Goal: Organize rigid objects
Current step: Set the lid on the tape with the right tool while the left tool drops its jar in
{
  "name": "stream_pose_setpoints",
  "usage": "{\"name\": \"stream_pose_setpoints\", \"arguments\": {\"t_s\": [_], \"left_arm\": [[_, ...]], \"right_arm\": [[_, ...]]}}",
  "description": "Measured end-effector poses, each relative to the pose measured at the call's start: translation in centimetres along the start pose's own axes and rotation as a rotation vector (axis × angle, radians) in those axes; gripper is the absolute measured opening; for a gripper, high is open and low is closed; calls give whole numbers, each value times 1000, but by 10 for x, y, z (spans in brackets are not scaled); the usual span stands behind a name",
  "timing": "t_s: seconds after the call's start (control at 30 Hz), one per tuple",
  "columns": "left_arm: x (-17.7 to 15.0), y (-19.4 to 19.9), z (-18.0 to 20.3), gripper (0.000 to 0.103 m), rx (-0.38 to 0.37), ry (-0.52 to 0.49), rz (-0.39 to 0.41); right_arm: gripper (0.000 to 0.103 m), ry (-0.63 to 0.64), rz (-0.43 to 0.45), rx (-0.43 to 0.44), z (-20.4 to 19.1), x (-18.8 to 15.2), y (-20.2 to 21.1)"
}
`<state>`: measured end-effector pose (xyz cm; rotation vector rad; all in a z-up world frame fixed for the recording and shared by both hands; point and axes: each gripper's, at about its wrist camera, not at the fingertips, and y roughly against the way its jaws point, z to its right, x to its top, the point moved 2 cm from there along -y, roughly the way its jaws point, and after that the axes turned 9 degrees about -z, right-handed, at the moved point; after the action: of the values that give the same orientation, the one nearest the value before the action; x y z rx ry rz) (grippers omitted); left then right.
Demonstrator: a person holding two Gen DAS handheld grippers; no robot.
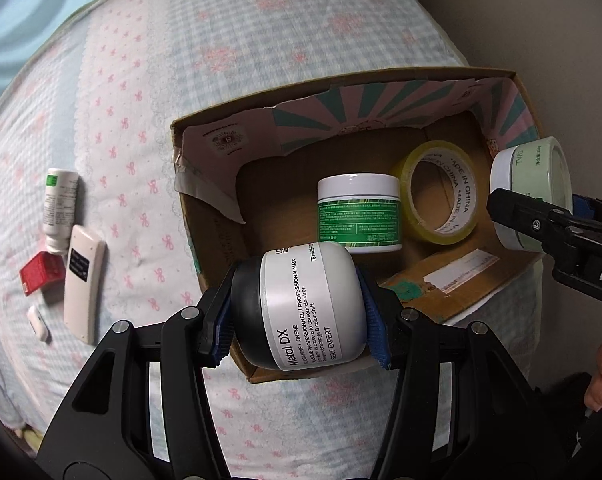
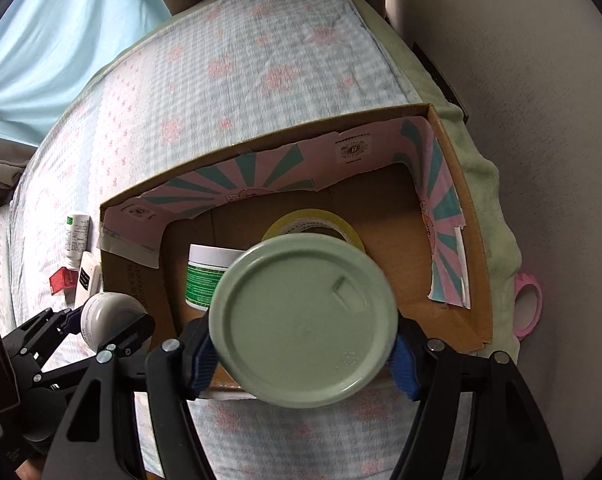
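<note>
The open brown cardboard box [image 1: 453,288] sits on the bed, collecting jars. Your left claw [image 1: 299,308] grips the white black-lidded Metal DX jar [image 1: 301,308] at its 6 o'clock rim; your right claw [image 2: 303,354] clamps the pale green round-lidded jar [image 2: 305,320] above it, ready to drop.

- Setting: a home bedroom.
- Evidence: a bed [image 1: 261,40] with a quilted floral cover lies ahead of the tongs.
- Evidence: a cardboard box [image 1: 461,292] of toiletries sits on it; a remote control [image 1: 84,284] lies left.
</note>
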<state>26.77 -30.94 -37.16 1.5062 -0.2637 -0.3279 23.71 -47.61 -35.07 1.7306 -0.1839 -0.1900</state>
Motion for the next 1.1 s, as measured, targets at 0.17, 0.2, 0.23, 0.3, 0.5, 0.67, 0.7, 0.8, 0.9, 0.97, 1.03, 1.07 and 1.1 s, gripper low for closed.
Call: {"name": "stream_pose_setpoints", "arguments": {"t_s": [0.17,0.2,0.23,0.3,0.5,0.67,0.7,0.8,0.9,0.97,1.03,1.07,1.1], "left_arm": [[-1,-21,-3,50,18,-2,-38],[-1,-23,-4,50,22,-4,-42],[-1,-24,-3,50,28,-7,-44],[-1,-23,-2,50,38,-15,-36],[-3,-10,14,101,25,-44,40],[-7,-15,21,103,24,-50,24],[-7,-17,21,103,19,-49,18],[-12,-18,18,103,9,-34,15],[-19,-17,13,103,6,-20,19],[-22,-16,9,103,7,-16,24],[-21,-13,6,103,7,-11,29],[-17,-7,0,103,4,-8,33],[-17,-5,-2,103,3,-5,38]], "right_arm": [[66,35,-14,-27,0,4,-26],[66,33,-16,-29,1,4,-28],[66,28,-17,-27,2,5,-30],[66,15,-16,-22,6,5,-31],[71,8,-43,-29,7,13,-36],[103,45,45,-62,0,19,-26],[103,50,41,-56,-1,19,-26],[103,53,33,-44,-2,18,-26],[103,47,28,-36,-4,17,-26],[103,47,30,-34,-6,15,-24],[103,51,30,-34,-11,12,-20],[103,53,30,-34,-12,13,-19],[103,55,32,-35,-15,12,-17]]}}
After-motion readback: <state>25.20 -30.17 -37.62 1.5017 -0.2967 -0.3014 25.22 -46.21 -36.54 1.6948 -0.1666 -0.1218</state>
